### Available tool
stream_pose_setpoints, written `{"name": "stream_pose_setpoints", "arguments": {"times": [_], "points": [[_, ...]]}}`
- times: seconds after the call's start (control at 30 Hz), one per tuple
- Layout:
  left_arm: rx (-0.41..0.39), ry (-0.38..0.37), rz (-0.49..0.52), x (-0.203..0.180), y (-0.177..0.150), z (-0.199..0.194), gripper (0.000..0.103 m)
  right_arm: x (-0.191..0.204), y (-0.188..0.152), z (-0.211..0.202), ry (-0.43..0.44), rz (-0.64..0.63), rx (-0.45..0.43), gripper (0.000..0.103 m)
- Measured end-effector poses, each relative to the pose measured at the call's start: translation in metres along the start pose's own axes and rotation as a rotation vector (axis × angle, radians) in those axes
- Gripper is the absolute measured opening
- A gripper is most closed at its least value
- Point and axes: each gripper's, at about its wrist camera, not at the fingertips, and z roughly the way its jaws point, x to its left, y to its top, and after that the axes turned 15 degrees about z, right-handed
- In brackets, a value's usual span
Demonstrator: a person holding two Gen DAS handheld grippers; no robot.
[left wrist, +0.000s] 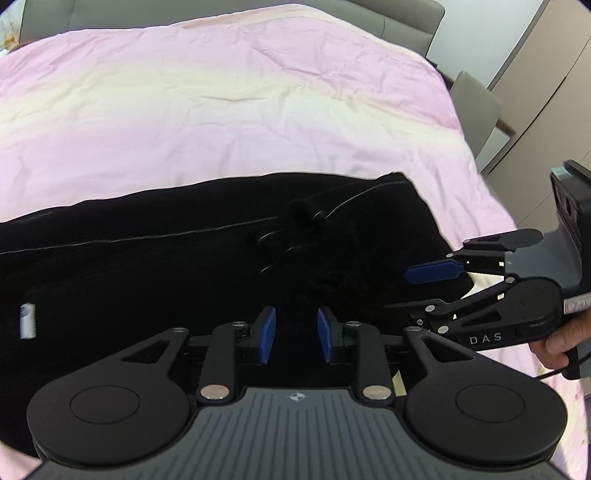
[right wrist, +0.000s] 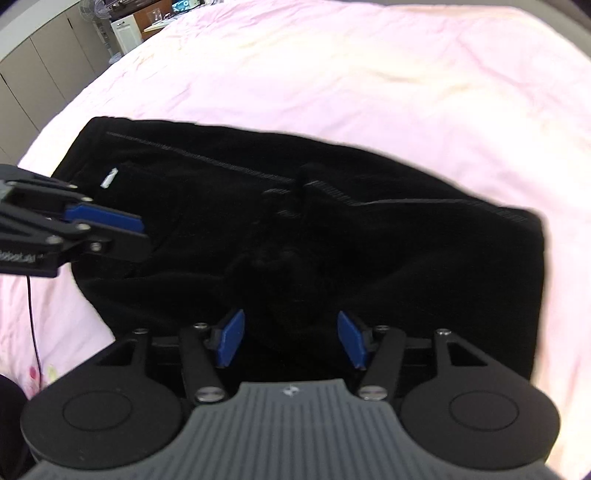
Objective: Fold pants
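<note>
The black pants (left wrist: 184, 280) run off the left edge; their white tag (left wrist: 27, 320) print is unreadable.

Big bed (left wrist: 258, 92) with a pink and cream cover. Grey padded headboard (left wrist: 229, 14) behind. Tan cupboard doors (left wrist: 554, 74) along the wall. White fan (right wrist: 99, 14) far off.
</note>
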Motion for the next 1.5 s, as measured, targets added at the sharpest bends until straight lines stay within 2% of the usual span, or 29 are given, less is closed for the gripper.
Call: {"name": "stream_pose_setpoints", "arguments": {"times": [0.07, 0.13, 0.17, 0.2, 0.37, 0.47, 0.53, 0.57, 0.73, 0.83, 1.0, 1.13, 1.2, 1.27, 1.33, 1.37, 1.4, 1.5], "points": [[-0.022, -0.019, -0.03, -0.003, 0.009, 0.015, 0.037, -0.015, 0.004, -0.004, -0.058, -0.005, -0.028, 0.05], [-0.04, -0.026, -0.061, -0.005, 0.019, 0.032, 0.047, -0.034, 0.007, -0.002, -0.093, 0.034, -0.037, 0.043], [-0.045, -0.023, -0.079, -0.005, 0.023, 0.04, 0.054, -0.045, 0.009, 0.001, -0.108, 0.06, -0.039, 0.042], [-0.044, -0.021, -0.096, -0.005, 0.027, 0.049, 0.058, -0.054, 0.009, 0.003, -0.119, 0.078, -0.041, 0.042], [-0.056, -0.019, -0.191, 0.003, 0.035, 0.083, 0.059, -0.086, 0.003, 0.011, -0.117, 0.142, -0.05, 0.042], [-0.051, -0.015, -0.221, 0.005, 0.041, 0.101, 0.054, -0.099, -0.002, 0.013, -0.105, 0.161, -0.047, 0.041], [-0.052, 0.011, -0.222, 0.004, 0.044, 0.106, 0.03, -0.105, -0.006, 0.014, -0.104, 0.149, -0.05, 0.041], [-0.042, 0.015, -0.222, 0.003, 0.045, 0.107, 0.012, -0.107, -0.007, 0.014, -0.106, 0.143, -0.053, 0.041], [-0.074, 0.083, -0.154, -0.014, 0.051, 0.069, 0.007, -0.122, -0.011, 0.006, -0.107, 0.145, -0.09, 0.043], [-0.019, 0.096, -0.153, -0.006, 0.055, 0.056, 0.006, -0.137, -0.012, 0.003, -0.095, 0.18, -0.1, 0.047], [0.1, 0.167, -0.166, 0.012, 0.041, 0.094, 0.006, -0.145, -0.017, 0.01, -0.053, 0.222, -0.101, 0.046], [0.098, 0.185, -0.173, 0.015, 0.031, 0.114, 0.008, -0.135, -0.019, 0.027, -0.086, 0.17, -0.078, 0.048], [0.105, 0.182, -0.166, 0.016, 0.032, 0.111, 0.017, -0.14, -0.021, 0.035, -0.103, 0.158, -0.062, 0.048], [0.107, 0.156, -0.173, 0.017, 0.034, 0.101, 0.02, -0.149, -0.019, 0.035, -0.098, 0.188, -0.063, 0.05], [0.119, 0.154, -0.206, 0.018, 0.032, 0.089, 0.045, -0.148, -0.019, 0.032, -0.096, 0.202, -0.064, 0.05], [0.111, 0.147, -0.222, 0.019, 0.031, 0.084, 0.07, -0.148, -0.019, 0.031, -0.1, 0.197, -0.065, 0.05], [0.094, 0.132, -0.233, 0.019, 0.027, 0.08, 0.077, -0.147, -0.02, 0.03, -0.1, 0.192, -0.067, 0.05], [0.113, 0.081, -0.304, 0.026, 0.014, 0.087, 0.078, -0.147, -0.021, 0.024, -0.098, 0.2, -0.084, 0.05]]}}
